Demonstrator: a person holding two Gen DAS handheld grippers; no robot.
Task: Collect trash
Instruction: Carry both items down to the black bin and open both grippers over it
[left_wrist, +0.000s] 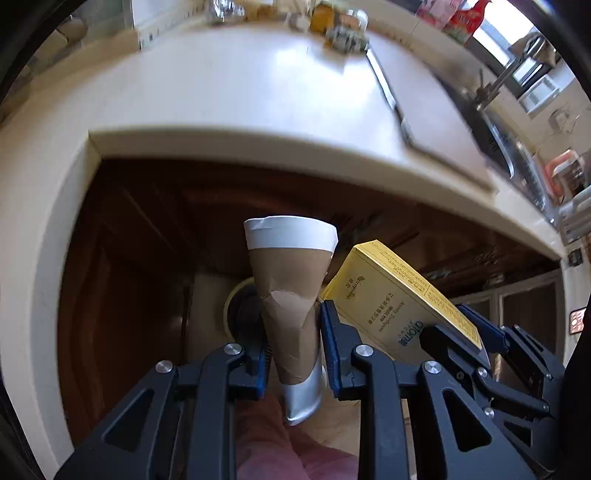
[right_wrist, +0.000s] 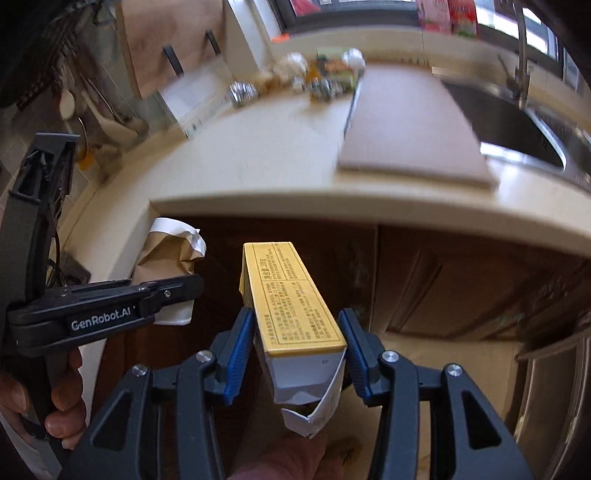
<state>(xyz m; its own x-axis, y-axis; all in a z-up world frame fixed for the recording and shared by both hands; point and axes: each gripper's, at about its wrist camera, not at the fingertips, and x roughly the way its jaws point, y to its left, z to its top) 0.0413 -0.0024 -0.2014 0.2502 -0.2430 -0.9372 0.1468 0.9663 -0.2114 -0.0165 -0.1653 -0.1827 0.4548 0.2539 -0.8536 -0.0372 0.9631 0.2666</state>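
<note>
My left gripper (left_wrist: 291, 328) is shut on a crushed brown paper cup (left_wrist: 290, 280) with a white rim, held rim away from me in front of the dark cabinet. My right gripper (right_wrist: 297, 339) is shut on a long yellow carton box (right_wrist: 291, 295) with an open white flap toward the camera. In the left wrist view that yellow box (left_wrist: 391, 295) and the right gripper (left_wrist: 465, 332) hang just right of the cup. In the right wrist view the left gripper (right_wrist: 110, 306) with the cup (right_wrist: 170, 251) is at the left. Both are below the counter edge.
A cream counter (right_wrist: 258, 158) runs above, with a pink cutting board (right_wrist: 410, 122), a steel sink (right_wrist: 517, 125) and tap at the right. Blurred small items (right_wrist: 321, 77) lie at the counter's back. Dark wooden cabinet doors (right_wrist: 461, 288) stand below. A round yellowish rim (left_wrist: 236, 306) shows behind the cup.
</note>
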